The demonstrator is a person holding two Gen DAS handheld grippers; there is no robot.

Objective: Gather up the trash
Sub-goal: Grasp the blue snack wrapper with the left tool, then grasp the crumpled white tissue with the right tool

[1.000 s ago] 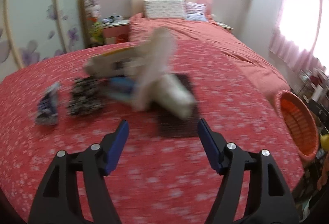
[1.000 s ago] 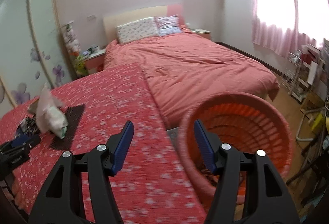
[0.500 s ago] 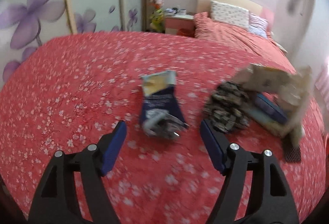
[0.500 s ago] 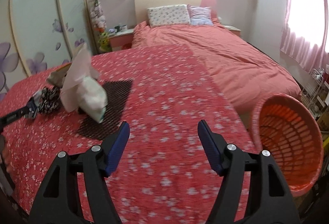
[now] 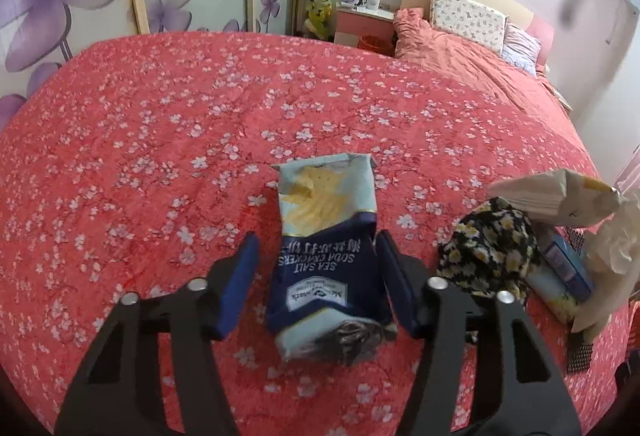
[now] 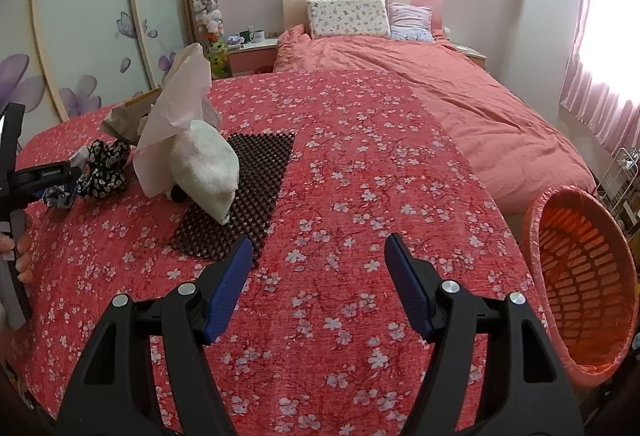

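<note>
- The torn-open blue and pale cracker packet (image 5: 326, 256), a flattened foil wrapper printed with crackers, lies on the red blossom-print bedspread (image 5: 160, 140), its crumpled end nearest the camera.
- The left gripper (image 5: 316, 276) straddles that packet and its jaws are closing; the right blue pad looks to be at the wrapper's edge, while the left pad stands clear of it, so no grip is made yet.
- To do this well, I judge the jaws should meet across the stiffer printed middle rather than the crumpled end, which may slip out.
- Thin foil will likely fold as it is squeezed; pressing low toward the cloth risks pinching the bedspread too.
- Just beside it lie a black floral fabric piece (image 5: 490, 248), a cardboard box (image 5: 558, 276) and white tissue (image 5: 612, 240); keep the fingers off them.
- The right gripper (image 6: 318, 280) hangs empty and spread over bare bedspread.
- The orange slotted plastic basket (image 6: 584, 280) stands off the bed's right edge, probably the wrapper's destination.
</note>
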